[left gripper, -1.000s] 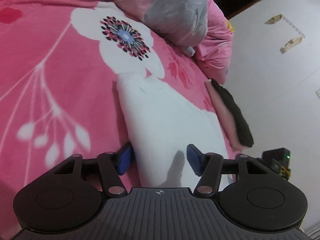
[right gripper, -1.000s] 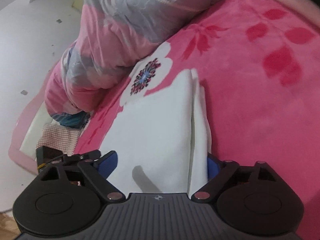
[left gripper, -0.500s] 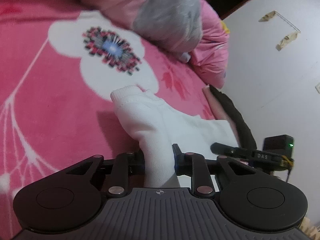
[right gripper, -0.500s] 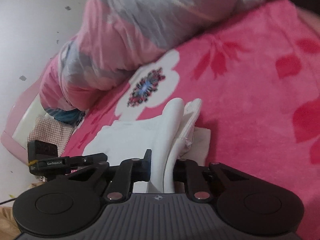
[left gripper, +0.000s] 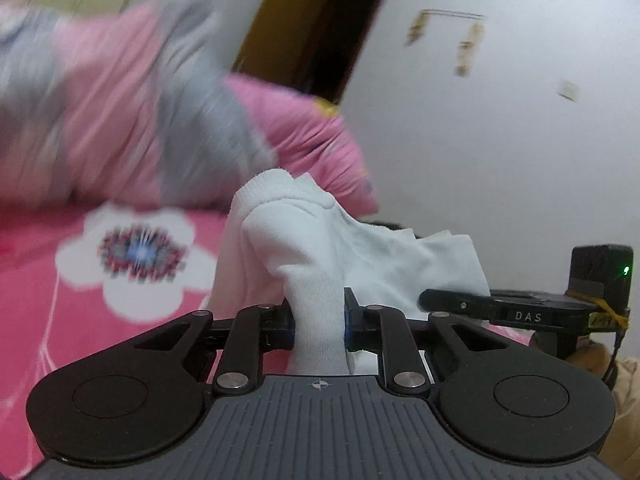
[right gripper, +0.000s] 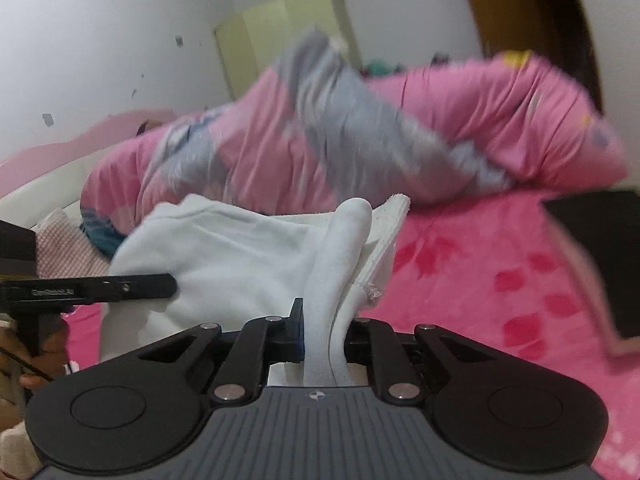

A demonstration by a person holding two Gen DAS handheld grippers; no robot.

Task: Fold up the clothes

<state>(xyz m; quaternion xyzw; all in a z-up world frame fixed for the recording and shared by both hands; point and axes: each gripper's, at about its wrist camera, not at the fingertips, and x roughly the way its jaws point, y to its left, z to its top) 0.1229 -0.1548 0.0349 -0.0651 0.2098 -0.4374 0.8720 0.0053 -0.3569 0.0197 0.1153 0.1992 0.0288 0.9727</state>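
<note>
A white folded garment (left gripper: 320, 236) hangs lifted above the pink flowered bedspread (left gripper: 60, 320). My left gripper (left gripper: 318, 320) is shut on one bunched end of it. In the right wrist view the same white garment (right gripper: 240, 248) stretches leftward, and my right gripper (right gripper: 322, 332) is shut on its other end. The cloth sags between the two grippers. The right gripper's body (left gripper: 520, 308) shows at the right of the left wrist view, and the left gripper's body (right gripper: 88, 288) shows at the left of the right wrist view.
A bunched pink and grey quilt (right gripper: 360, 140) lies across the far side of the bed. A dark flat object (right gripper: 596, 256) sits on the bedspread at right. White walls, a brown doorway (left gripper: 320, 28) and a pale green wardrobe (right gripper: 288, 36) stand behind.
Both grippers closed on the ends of the white garment and raised it off the bed. The views tilted up from the bedspread toward the quilt and walls.
</note>
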